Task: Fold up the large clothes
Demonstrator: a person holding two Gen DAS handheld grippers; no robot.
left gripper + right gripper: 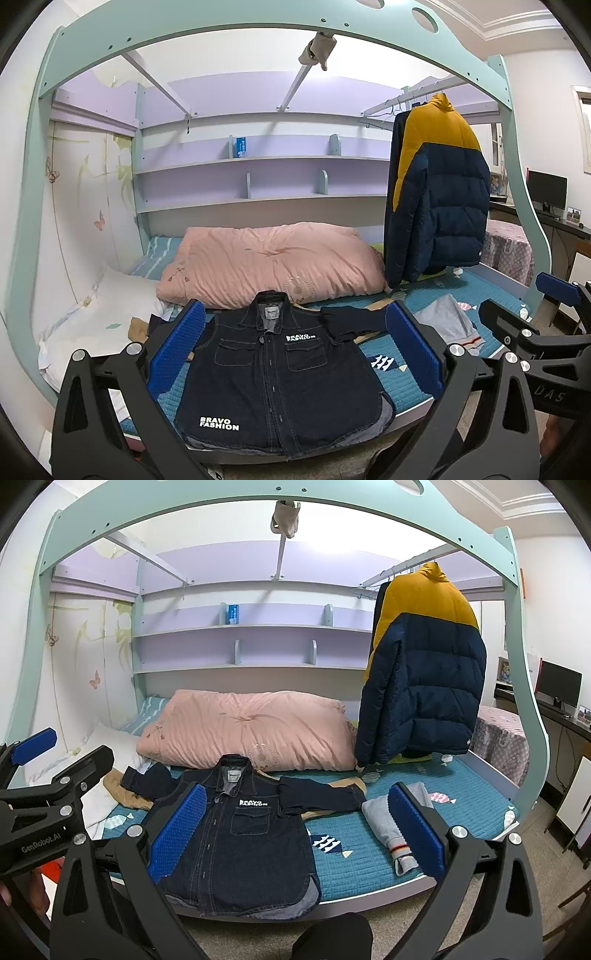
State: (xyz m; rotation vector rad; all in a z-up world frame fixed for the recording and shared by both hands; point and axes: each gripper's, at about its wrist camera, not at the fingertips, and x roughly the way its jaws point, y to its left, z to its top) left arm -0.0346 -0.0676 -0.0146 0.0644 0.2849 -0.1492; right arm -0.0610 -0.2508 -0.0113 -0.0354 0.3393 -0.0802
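Note:
A dark denim shirt (273, 373) printed "BRAVO FASHION" lies flat, front up and buttoned, on the teal mattress (402, 354), hem at the near edge. It also shows in the right wrist view (243, 834), its sleeves spread to both sides. My left gripper (295, 350) is open and empty, held in front of the bed above the shirt. My right gripper (295, 830) is open and empty, to the right of the left one, over the shirt's right half. Each gripper shows in the other's view, the right (554, 321) and the left (48, 775).
A grey garment (395, 823) lies on the mattress right of the shirt. A tan garment (125, 790) lies at its left. A pink duvet (247, 731) lies behind. A navy and yellow puffer jacket (424, 672) hangs at the right. The bed frame arches overhead.

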